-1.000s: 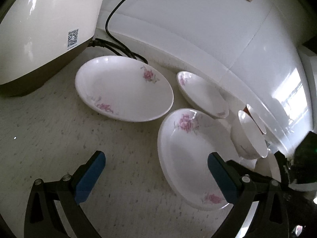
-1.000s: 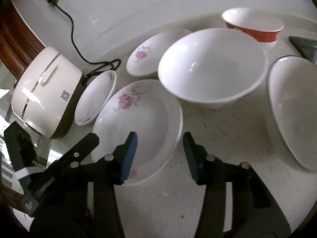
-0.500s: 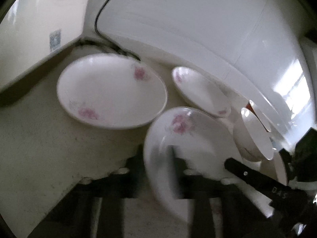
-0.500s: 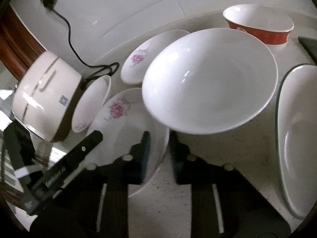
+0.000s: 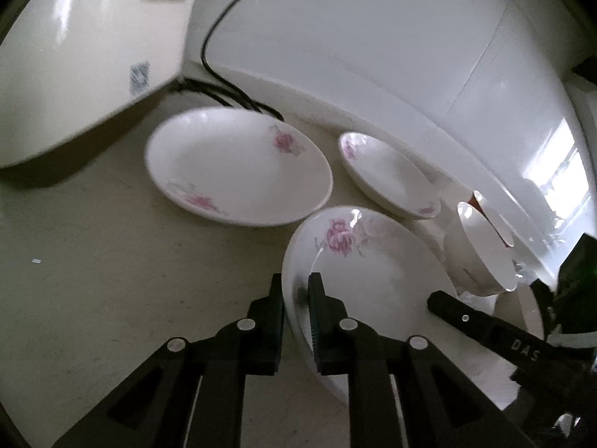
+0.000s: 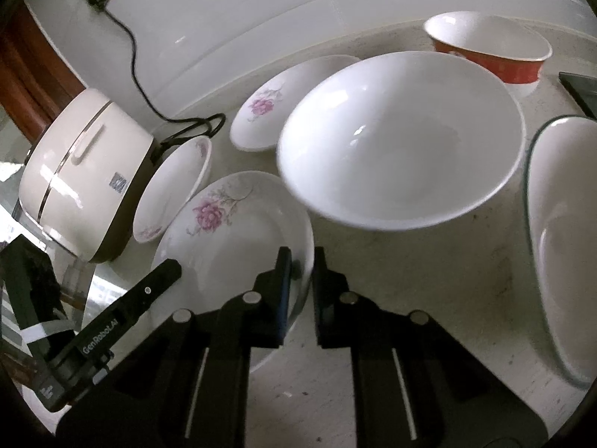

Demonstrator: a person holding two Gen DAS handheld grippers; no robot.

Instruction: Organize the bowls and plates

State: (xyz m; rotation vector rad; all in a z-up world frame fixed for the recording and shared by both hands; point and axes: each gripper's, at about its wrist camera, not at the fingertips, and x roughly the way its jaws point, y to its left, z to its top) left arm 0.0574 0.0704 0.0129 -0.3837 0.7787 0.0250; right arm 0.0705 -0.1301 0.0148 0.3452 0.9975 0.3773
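While both tools are closed on opposite edges of one flowered plate (image 5: 373, 280), its rim is seen pinched between the blue-padded fingers of the left tool (image 5: 294, 291) on its near-left edge and of the right tool (image 6: 300, 268) on its near-right edge. Whether the plate is lifted off the speckled counter (image 5: 93, 280) cannot be told.

Ahead and to the left of the left tool, a second flowered plate (image 5: 238, 166) is shown lying on the counter, with a smaller flowered dish (image 5: 388, 173) ahead and to the right, near the white tiled wall (image 5: 354, 44). A cream rice cooker (image 5: 86, 56) is seen far left of that tool, its black cord (image 5: 224, 30) trailing up the wall.

Ahead of the right tool, a large plain white bowl (image 6: 403, 142) is pictured just beyond the gripped plate, with a red-sided bowl (image 6: 492, 52) behind it by the wall. To the right of that tool, a green-rimmed dish (image 6: 563, 242) is shown resting on the counter.
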